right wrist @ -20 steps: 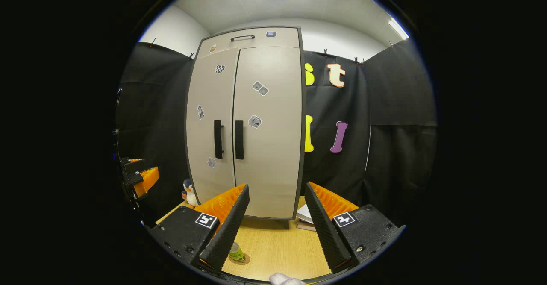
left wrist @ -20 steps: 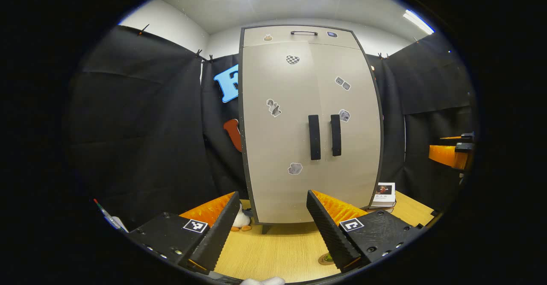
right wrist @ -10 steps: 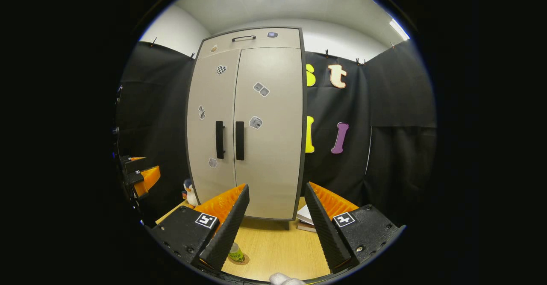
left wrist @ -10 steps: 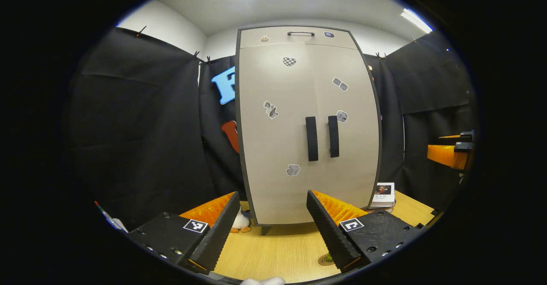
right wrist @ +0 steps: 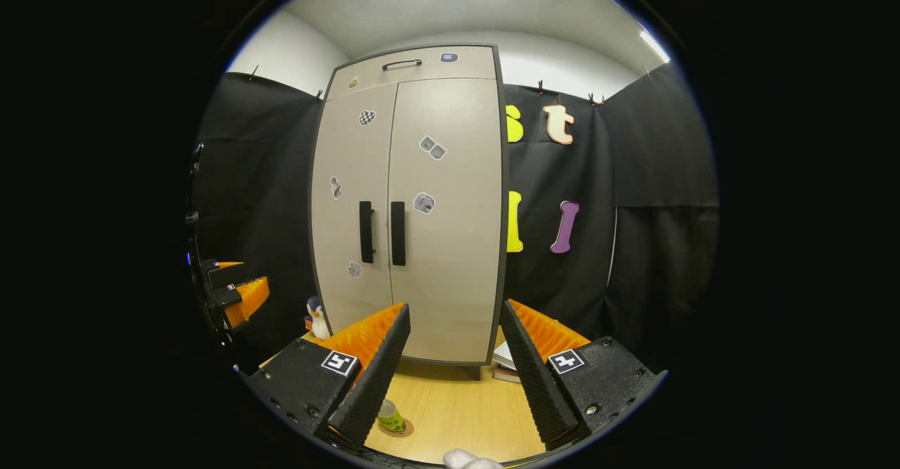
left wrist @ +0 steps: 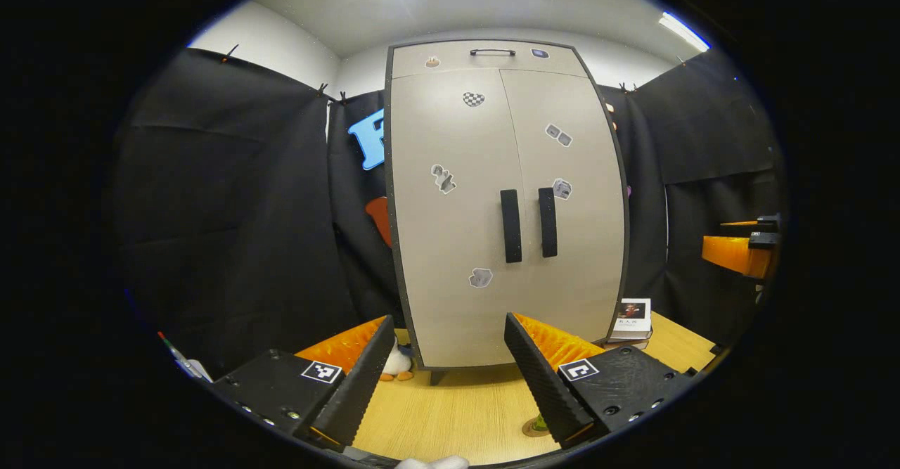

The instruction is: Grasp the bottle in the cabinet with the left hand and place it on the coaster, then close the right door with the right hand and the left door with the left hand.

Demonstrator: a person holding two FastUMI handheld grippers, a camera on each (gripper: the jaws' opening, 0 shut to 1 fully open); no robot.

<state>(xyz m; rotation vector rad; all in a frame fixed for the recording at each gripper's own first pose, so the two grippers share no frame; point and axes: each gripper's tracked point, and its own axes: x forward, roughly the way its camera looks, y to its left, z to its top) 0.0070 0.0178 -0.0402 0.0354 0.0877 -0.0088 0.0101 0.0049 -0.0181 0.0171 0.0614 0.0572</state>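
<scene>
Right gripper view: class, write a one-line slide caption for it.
Open right tongs face the cabinet with both doors closed; the bottle stands on its coaster on the wooden table.

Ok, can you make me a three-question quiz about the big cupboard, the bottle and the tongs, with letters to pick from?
1. Where is the bottle?
A. on the coaster on the table
B. on top of the cabinet
C. between the left tongs

2. How many black handles are on the two big doors?
A. one
B. two
C. four

3. How are the cabinet doors?
A. both wide open
B. one open, one shut
C. both shut

Answers:
1. A: the bottle stands on the coaster on the table, in front of the cabinet.
2. B: the left door handle and the right door handle stand side by side.
3. C: the left door and the right door lie flat and meet in the middle; the left tongs and the right tongs are open and hold nothing.
</scene>
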